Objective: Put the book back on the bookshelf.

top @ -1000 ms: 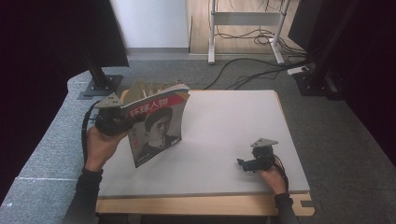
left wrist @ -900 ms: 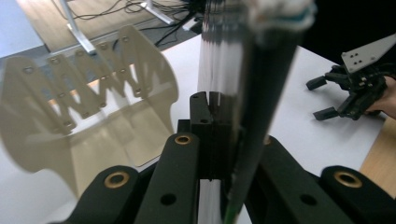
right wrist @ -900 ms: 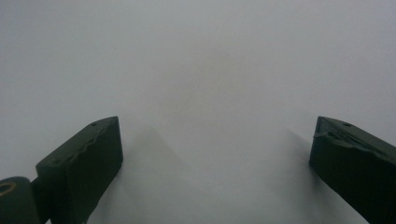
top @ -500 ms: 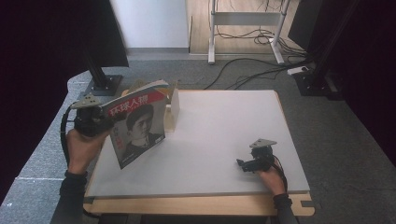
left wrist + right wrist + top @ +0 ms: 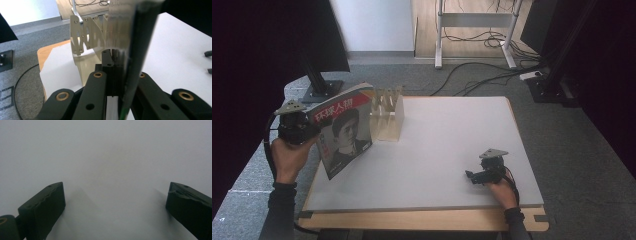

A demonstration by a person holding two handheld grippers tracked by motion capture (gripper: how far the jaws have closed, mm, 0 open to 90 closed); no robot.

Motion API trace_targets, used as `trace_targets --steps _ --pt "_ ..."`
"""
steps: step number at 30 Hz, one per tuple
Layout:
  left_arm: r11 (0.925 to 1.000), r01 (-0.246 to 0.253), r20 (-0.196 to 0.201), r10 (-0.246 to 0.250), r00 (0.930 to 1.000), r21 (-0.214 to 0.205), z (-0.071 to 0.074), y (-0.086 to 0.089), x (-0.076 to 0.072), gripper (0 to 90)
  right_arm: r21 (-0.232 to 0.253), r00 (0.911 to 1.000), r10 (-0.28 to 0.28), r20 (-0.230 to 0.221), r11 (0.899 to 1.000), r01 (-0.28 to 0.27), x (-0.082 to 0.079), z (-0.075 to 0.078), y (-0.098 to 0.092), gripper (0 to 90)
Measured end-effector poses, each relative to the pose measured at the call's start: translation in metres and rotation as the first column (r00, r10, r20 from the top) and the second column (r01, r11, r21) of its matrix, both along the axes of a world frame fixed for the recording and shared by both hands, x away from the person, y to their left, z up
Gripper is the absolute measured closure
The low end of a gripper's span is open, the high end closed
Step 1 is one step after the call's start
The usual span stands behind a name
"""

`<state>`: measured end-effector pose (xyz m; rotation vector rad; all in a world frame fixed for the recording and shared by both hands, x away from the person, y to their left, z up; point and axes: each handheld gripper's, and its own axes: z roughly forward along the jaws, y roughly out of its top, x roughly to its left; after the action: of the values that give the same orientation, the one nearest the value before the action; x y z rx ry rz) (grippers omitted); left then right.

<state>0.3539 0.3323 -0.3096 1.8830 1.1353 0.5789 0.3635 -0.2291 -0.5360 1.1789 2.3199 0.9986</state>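
White tabletop (image 5: 452, 145), grey carpet (image 5: 582, 130), left claw (image 5: 117, 62) clamping magazine (image 5: 344, 130), right claw (image 5: 115, 202) apart

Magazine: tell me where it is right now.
In the high view the magazine is held upright in the left gripper over the table's left edge, just left of the wooden rack.

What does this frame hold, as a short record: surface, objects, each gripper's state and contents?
surface: white table top on a wooden base
magazine: held up, tilted, at the table's left edge, cover towards the camera
rack: pale slotted stand at the table's far left, just behind the magazine
left gripper: shut on the magazine
right gripper: open, empty, low at the table's near right
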Motion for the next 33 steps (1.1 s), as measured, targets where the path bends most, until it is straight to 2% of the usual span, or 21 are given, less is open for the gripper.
trace_targets --steps 12,15,22,26,30,33 --pt "0.9966 -0.076 0.019 0.077 0.9969 -0.033 -0.007 -0.003 0.034 87.1 0.001 1.0000 -0.003 -0.002 1.000 0.003 0.000 0.000 0.000 1.5" --pt "0.9959 -0.086 0.027 0.087 0.9958 -0.026 -0.010 -0.007 0.043 87.1 0.001 1.0000 -0.001 -0.002 1.000 0.001 0.000 0.000 0.000 1.5" --pt "0.9921 -0.107 0.047 0.110 0.9928 -0.065 -0.018 -0.017 0.063 87.1 0.001 1.0000 -0.002 -0.001 1.000 0.002 0.000 0.000 0.000 1.6" --pt "0.9881 -0.127 0.069 0.133 0.9887 -0.087 -0.024 -0.021 0.074 87.0 0.001 1.0000 -0.001 -0.002 1.000 0.001 0.000 0.000 0.000 1.5" --pt "0.9869 -0.127 0.095 0.137 0.9861 -0.100 -0.031 -0.025 0.083 87.0 0.001 1.0000 -0.001 0.000 1.000 0.001 0.000 0.000 0.000 1.5" --pt "0.9903 -0.111 0.099 0.119 0.9880 -0.084 -0.036 -0.026 0.086 86.7 0.001 1.0000 0.000 0.000 1.000 0.000 0.000 0.000 0.000 1.5"
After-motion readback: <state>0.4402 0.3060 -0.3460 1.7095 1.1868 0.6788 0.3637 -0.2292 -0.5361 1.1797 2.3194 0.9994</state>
